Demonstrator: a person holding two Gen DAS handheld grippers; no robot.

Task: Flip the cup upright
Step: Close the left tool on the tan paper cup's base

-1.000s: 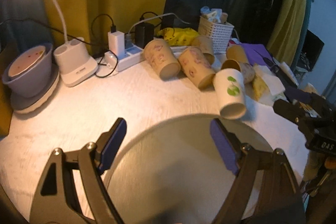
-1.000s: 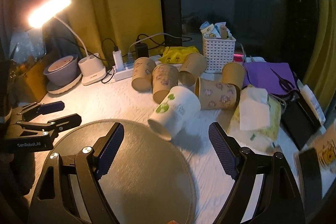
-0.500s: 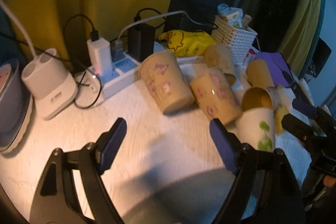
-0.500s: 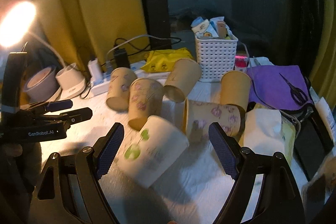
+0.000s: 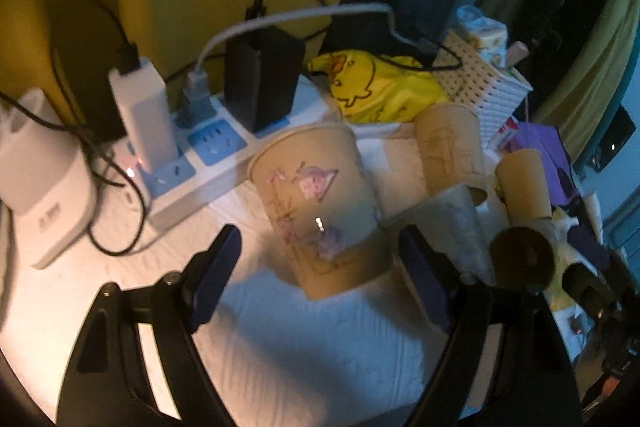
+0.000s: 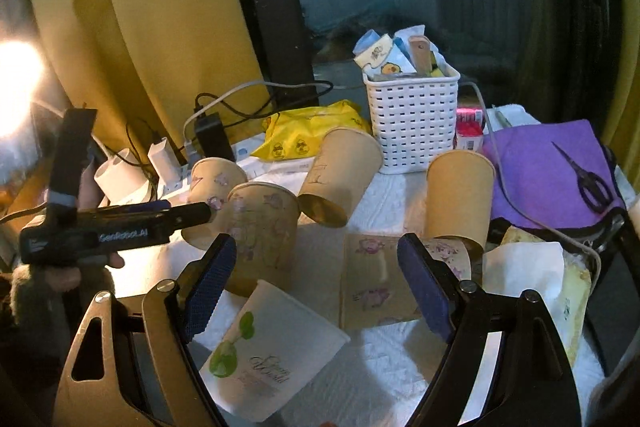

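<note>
Several paper cups lie tipped over on the white table. In the left wrist view a tan cup with pink drawings (image 5: 320, 207) lies on its side, its mouth toward me, between the open fingers of my left gripper (image 5: 320, 263). That gripper also shows at the left of the right wrist view (image 6: 184, 217), beside the same cup (image 6: 212, 191). My right gripper (image 6: 312, 279) is open and empty above a white cup with a green leaf (image 6: 272, 351) and a tan printed cup (image 6: 384, 287), both lying down.
A white power strip (image 5: 192, 163) with chargers and cables lies behind the cups. A white basket (image 6: 412, 123), a yellow duck bag (image 6: 308, 135), a purple cloth (image 6: 548, 171) with scissors (image 6: 588, 175) and tissues (image 6: 528, 283) crowd the back and right. A lamp base (image 5: 36, 171) stands left.
Both grippers have moved forward toward the cups. My left gripper now has the tan printed cup between its open fingers. The round grey mat has dropped out of view.
</note>
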